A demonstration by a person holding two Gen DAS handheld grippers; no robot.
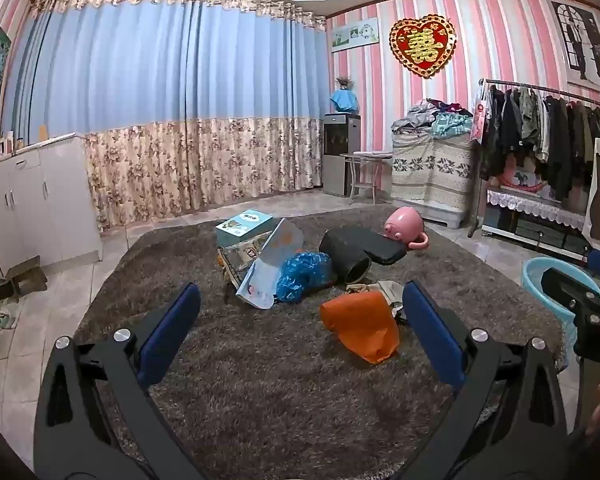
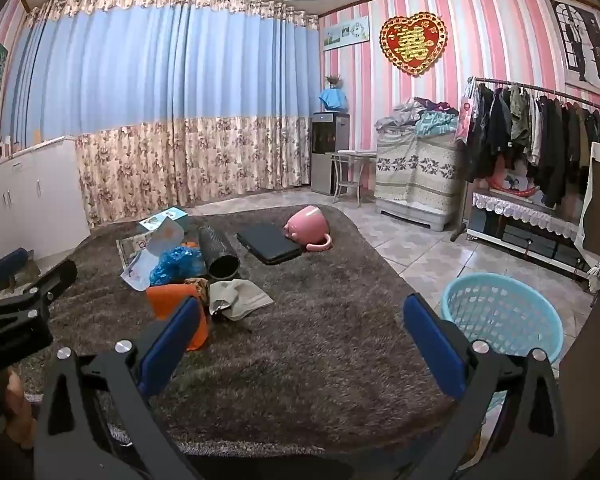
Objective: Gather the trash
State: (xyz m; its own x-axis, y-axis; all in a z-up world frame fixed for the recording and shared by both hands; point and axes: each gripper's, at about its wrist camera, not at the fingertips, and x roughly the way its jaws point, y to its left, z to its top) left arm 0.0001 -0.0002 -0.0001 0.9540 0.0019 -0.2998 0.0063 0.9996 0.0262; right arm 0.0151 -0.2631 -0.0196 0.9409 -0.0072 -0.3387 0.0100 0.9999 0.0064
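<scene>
On the shaggy brown rug (image 1: 284,368) lie an orange bag (image 1: 360,326), a crumpled blue plastic bag (image 1: 304,274), a light-blue paper sheet (image 1: 270,268) and a beige wrapper (image 2: 240,298). The orange bag (image 2: 172,298) and blue bag (image 2: 176,264) also show in the right wrist view. My left gripper (image 1: 300,312) is open and empty above the rug, the orange bag just inside its right finger. My right gripper (image 2: 300,320) is open and empty over bare rug. A light-blue basket (image 2: 500,316) stands on the floor to its right.
A black cylinder (image 1: 346,258), a black flat case (image 1: 380,246), a pink pig-shaped mug (image 1: 406,230) and books (image 1: 242,228) lie farther back on the rug. A white cabinet (image 1: 32,200) stands left, a clothes rack (image 1: 548,136) right, curtains behind.
</scene>
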